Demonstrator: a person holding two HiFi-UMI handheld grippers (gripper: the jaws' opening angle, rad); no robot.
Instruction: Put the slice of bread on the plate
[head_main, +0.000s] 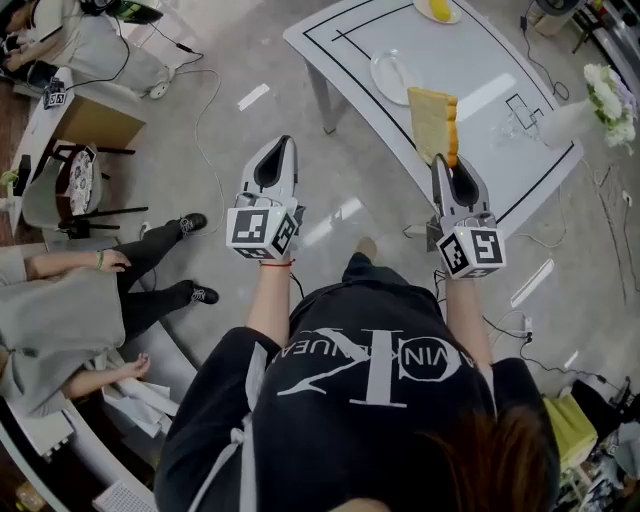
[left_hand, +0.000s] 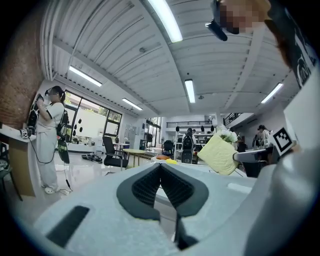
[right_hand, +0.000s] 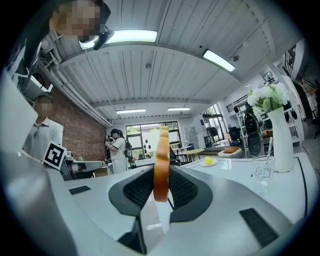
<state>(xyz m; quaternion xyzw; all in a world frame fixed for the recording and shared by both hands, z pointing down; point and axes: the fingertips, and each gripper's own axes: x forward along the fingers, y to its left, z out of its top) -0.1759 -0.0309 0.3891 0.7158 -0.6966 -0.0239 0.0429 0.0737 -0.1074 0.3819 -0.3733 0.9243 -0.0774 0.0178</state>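
A slice of bread (head_main: 433, 122) stands on edge between the jaws of my right gripper (head_main: 444, 160), which is shut on its lower end. In the right gripper view the bread (right_hand: 161, 155) shows edge-on with its brown crust toward the camera. It hangs over the near edge of the white table (head_main: 470, 70). A clear plate (head_main: 390, 75) lies on the table just beyond and left of the bread. My left gripper (head_main: 284, 143) is over the floor left of the table, shut and holding nothing. The left gripper view shows its jaws (left_hand: 160, 166) meeting, with the bread (left_hand: 220, 154) off to the right.
On the table are a small plate with something yellow (head_main: 437, 10), a drinking glass (head_main: 515, 125) and a white vase of flowers (head_main: 600, 95). People sit at the left (head_main: 60, 300). Cables run across the floor (head_main: 200, 110).
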